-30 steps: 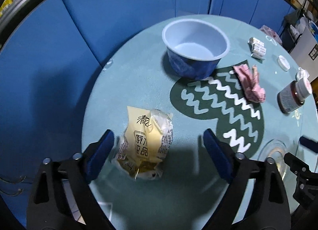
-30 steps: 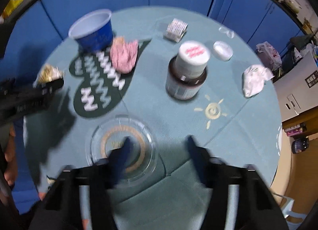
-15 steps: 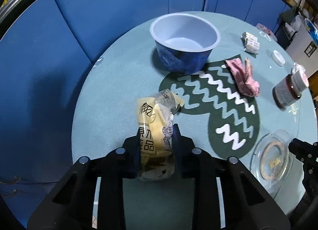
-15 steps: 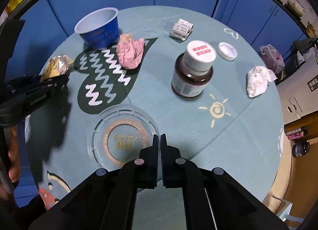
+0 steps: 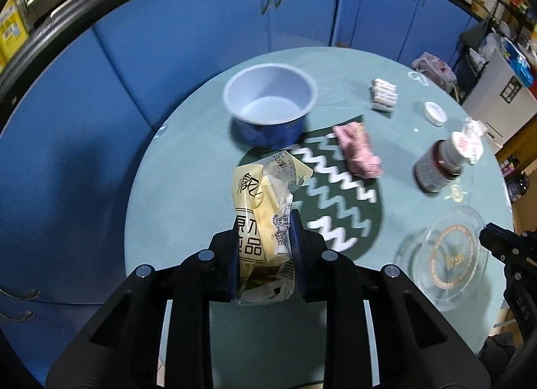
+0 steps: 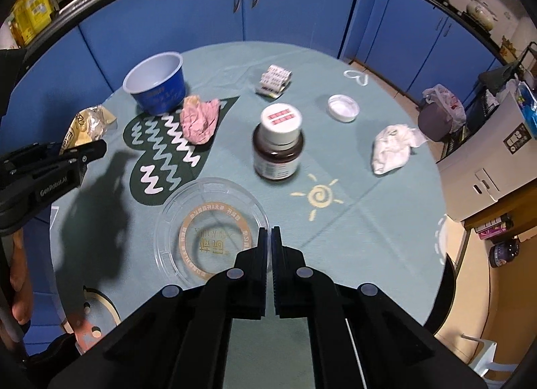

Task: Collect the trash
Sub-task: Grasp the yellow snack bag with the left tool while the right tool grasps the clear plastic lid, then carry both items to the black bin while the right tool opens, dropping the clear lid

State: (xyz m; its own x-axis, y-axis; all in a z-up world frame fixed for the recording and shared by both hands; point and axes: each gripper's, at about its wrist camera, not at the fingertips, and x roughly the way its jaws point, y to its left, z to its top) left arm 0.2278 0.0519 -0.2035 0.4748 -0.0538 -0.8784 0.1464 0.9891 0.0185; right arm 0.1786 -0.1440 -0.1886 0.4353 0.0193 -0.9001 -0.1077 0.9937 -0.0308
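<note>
My left gripper (image 5: 265, 254) is shut on a yellow snack wrapper (image 5: 260, 211) and holds it above the round teal table (image 5: 188, 187). The wrapper also shows in the right wrist view (image 6: 85, 127), clamped in the left gripper (image 6: 84, 150). My right gripper (image 6: 270, 248) is shut on the right rim of a clear plastic lid (image 6: 208, 231) that lies near the table's front. A blue paper bowl (image 5: 270, 103) stands at the back. Crumpled pink paper (image 5: 357, 150) and white crumpled tissue (image 6: 392, 147) lie on the table.
A brown pill bottle (image 6: 278, 147) with a white cap stands mid-table. A small white cap (image 6: 342, 107) and a blister pack (image 6: 273, 80) lie behind it. Blue cabinets (image 6: 235, 3) ring the table. A bin with a bag (image 6: 439, 113) stands at right.
My left gripper closed on the yellow wrapper and lifted it off the table. My right gripper closed on the clear lid's rim.
</note>
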